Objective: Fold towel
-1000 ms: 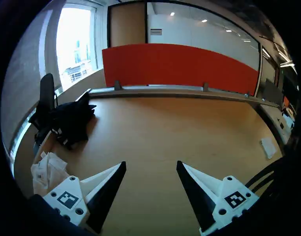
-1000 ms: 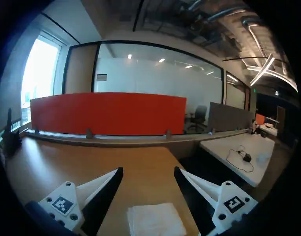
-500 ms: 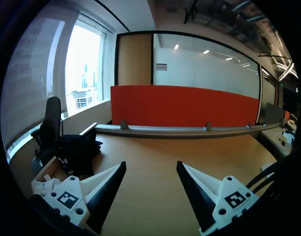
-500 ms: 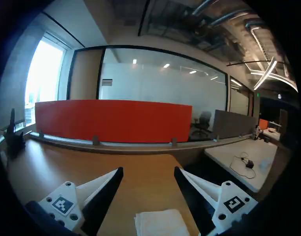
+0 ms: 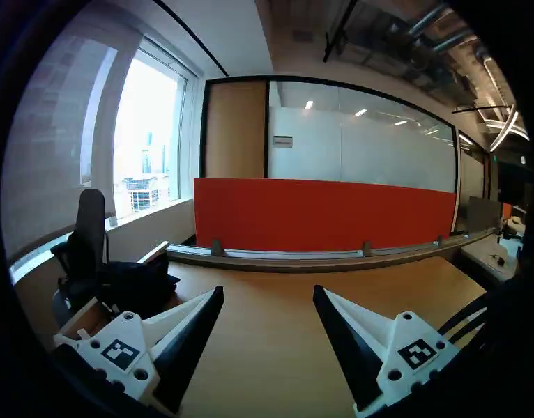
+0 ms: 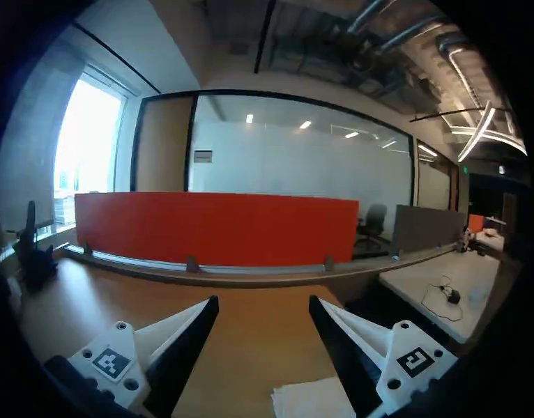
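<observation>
A folded white towel (image 6: 312, 399) lies on the wooden desk (image 6: 260, 327) at the bottom of the right gripper view, just below and between the tips of my right gripper (image 6: 263, 301). That gripper is open, held above the desk with nothing between its fingers. In the left gripper view my left gripper (image 5: 268, 291) is also open and empty, raised over the wooden desk (image 5: 281, 327) and pointing toward the red divider (image 5: 323, 212).
A red divider (image 6: 218, 226) runs along the desk's far edge. A black bag (image 5: 134, 285) and a black chair (image 5: 86, 237) stand at the left by the window. A white desk (image 6: 441, 285) with a cable lies to the right, across a gap.
Both gripper views have tilted upward, showing more wall and ceiling. The towel has slid toward the bottom right of the right gripper view. The crumpled white pile at the left dropped out of sight.
</observation>
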`<state>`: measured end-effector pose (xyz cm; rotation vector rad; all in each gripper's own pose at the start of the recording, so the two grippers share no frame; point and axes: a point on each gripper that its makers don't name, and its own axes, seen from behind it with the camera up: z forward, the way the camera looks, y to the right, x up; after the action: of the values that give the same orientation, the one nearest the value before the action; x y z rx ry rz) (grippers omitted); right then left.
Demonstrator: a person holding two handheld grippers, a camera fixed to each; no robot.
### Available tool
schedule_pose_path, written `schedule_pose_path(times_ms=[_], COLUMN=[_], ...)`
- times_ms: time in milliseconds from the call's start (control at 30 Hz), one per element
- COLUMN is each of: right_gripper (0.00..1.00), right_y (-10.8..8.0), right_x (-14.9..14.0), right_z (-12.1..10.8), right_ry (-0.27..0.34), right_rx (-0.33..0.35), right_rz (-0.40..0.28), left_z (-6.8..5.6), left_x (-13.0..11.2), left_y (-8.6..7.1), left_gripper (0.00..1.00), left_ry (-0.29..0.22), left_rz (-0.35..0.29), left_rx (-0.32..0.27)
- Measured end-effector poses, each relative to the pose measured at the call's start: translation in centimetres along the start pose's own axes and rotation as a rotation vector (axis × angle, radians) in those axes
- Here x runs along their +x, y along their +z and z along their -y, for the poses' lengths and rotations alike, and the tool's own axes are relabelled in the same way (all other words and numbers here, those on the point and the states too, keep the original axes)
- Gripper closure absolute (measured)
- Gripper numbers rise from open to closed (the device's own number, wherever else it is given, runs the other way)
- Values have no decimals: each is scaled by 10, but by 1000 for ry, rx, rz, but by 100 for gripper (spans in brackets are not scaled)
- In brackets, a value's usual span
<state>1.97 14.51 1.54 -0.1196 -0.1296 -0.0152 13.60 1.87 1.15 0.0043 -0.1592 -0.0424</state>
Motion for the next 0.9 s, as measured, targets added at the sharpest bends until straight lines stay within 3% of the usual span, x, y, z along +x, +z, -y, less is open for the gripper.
schedule_pose_path(times_ms=[567,900], right_gripper=[0,0], right_y=[-3,-5], right_x=[31,31], right_z=[117,142], right_ry=[32,27], right_rx=[135,159], right_rz=[-45,-41], left_z=[11,15], left_x=[15,19], left_y=[8,10], left_gripper=[5,4], left_ry=[-39,-31], left_rz=[-49,-65], left_rx=[-25,-40])
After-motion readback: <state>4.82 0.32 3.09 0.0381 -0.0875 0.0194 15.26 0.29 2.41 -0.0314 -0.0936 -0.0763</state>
